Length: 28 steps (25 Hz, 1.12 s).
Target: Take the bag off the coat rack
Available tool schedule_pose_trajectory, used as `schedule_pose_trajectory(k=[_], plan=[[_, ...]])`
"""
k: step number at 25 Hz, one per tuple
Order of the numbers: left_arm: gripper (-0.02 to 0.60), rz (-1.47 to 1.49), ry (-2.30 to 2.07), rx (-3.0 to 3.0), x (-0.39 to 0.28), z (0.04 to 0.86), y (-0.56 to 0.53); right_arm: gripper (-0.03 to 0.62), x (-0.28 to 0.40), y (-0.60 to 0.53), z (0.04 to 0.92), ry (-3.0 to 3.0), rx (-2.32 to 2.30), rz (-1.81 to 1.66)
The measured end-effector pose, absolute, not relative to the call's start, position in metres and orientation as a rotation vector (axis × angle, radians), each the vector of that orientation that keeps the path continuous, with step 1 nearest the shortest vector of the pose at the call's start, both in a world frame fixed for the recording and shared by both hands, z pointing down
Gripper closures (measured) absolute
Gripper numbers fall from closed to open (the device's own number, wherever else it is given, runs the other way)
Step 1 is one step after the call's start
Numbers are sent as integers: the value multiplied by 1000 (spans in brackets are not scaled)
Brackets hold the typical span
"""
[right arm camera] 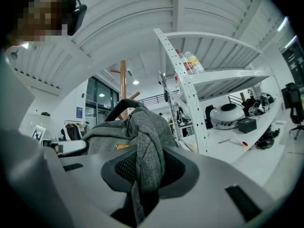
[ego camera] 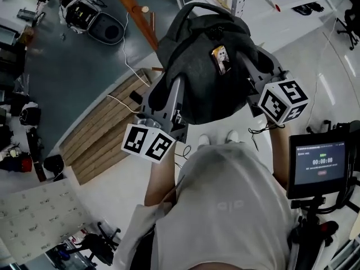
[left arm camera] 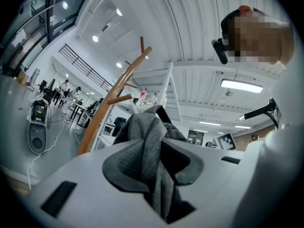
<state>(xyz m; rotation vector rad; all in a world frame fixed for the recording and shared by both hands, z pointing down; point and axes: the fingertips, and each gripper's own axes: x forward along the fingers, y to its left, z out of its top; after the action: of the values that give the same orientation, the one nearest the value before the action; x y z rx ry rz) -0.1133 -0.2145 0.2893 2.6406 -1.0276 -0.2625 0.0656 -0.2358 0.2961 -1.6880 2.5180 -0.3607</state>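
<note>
Now L gripper [left arm camera: 156, 167] & R gripper [right arm camera: 145, 177] each pinch grey bag [ego camera: 205, 77], seemingly clear of coat rack [ego camera: 134, 11].

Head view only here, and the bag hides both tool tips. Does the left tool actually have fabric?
Observer: Yes. In the left gripper view the left tool is shut on a gray fold of the bag.
Operator: And the right one?
Observer: Its own view shows the right tool pinching a similar gray fold.
Operator: Is the handle clear of the rack?
Observer: It looks so. The left gripper view shows the coat rack standing to the left of the bag, with no peg through the top handle.
</note>
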Motion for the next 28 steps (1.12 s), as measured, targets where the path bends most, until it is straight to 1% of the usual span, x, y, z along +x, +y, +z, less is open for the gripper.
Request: schedule_pose_trajectory(k=[9,15,20,24,28], plan=[[474,-214,-705,2687,-26,309,-215,498,152,-196,314,2309,-1949,-382],[474,-159,-401,2700,48,319,-195,499,218,-139,322,2082,-2187,-386],[474,-111,-180,2703,104,341,-153,499,263,-72,344,1896,-2328,-382],[474,-71,-7,2696,141,352,-117,499,289,-16,355,1737,-2429,-384],[474,-29,121,2660,165,362,-99,499,301,15,363,1615,-2504,-408]])
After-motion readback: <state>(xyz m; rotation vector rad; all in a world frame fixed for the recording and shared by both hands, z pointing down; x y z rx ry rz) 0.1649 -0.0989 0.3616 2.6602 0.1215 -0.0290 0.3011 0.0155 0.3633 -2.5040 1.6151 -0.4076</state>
